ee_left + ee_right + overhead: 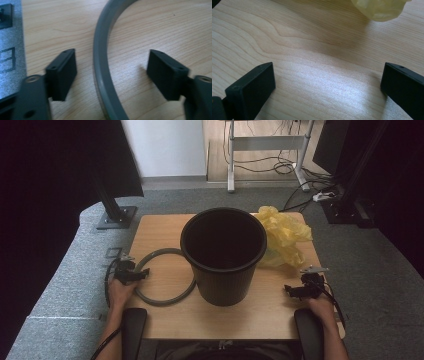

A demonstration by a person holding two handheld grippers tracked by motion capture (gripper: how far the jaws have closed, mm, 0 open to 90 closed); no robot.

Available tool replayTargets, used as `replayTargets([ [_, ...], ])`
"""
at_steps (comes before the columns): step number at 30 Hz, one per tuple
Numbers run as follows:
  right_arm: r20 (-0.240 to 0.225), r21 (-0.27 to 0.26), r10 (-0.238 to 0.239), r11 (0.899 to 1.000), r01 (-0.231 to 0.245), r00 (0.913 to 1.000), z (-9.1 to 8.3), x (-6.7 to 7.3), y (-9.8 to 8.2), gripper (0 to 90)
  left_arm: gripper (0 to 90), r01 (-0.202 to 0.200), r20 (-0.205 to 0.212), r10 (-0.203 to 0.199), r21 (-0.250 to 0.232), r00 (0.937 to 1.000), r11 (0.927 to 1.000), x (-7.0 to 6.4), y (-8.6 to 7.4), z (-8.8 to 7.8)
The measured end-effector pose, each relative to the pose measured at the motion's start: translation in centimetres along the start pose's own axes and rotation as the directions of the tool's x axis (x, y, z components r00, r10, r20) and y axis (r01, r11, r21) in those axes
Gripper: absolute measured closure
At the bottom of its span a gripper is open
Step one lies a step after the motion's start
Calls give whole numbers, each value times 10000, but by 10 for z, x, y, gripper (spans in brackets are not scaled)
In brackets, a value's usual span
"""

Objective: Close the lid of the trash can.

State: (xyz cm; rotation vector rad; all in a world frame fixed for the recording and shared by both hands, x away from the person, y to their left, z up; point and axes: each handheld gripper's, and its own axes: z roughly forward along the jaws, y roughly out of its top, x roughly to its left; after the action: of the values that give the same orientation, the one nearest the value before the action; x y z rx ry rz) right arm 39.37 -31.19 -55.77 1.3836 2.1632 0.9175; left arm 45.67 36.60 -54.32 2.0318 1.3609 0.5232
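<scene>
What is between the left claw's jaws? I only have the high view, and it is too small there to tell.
Observer: The grey ring passes between the jaws of the left claw, and neither pad touches it.
Reviewer: And the right claw?
Observer: The right claw stands open over bare table, with nothing between its jaws.
Reviewer: Anything close to it?
Observer: The yellow bag lies ahead of it, apart from both jaws.
</scene>
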Motion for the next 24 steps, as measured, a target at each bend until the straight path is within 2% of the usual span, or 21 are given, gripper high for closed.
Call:
replayTargets([
  [4,-1,1,-1,10000,1,10000,0,0,0,0,491,281,-210,-283,-82,9994,9996,4,-1,-4],
  [9,-3,1,-3,10000,3,10000,0,0,0,0,741,549,-204,-548,61,9983,9985,6,0,-6],
  [16,-2,3,2,10000,-2,10000,0,0,0,0,784,829,-267,-822,291,9963,9961,7,4,-6],
  [24,-1,2,1,10000,-1,10000,0,0,0,0,789,1410,141,-1417,419,9898,9891,12,6,-8],
])
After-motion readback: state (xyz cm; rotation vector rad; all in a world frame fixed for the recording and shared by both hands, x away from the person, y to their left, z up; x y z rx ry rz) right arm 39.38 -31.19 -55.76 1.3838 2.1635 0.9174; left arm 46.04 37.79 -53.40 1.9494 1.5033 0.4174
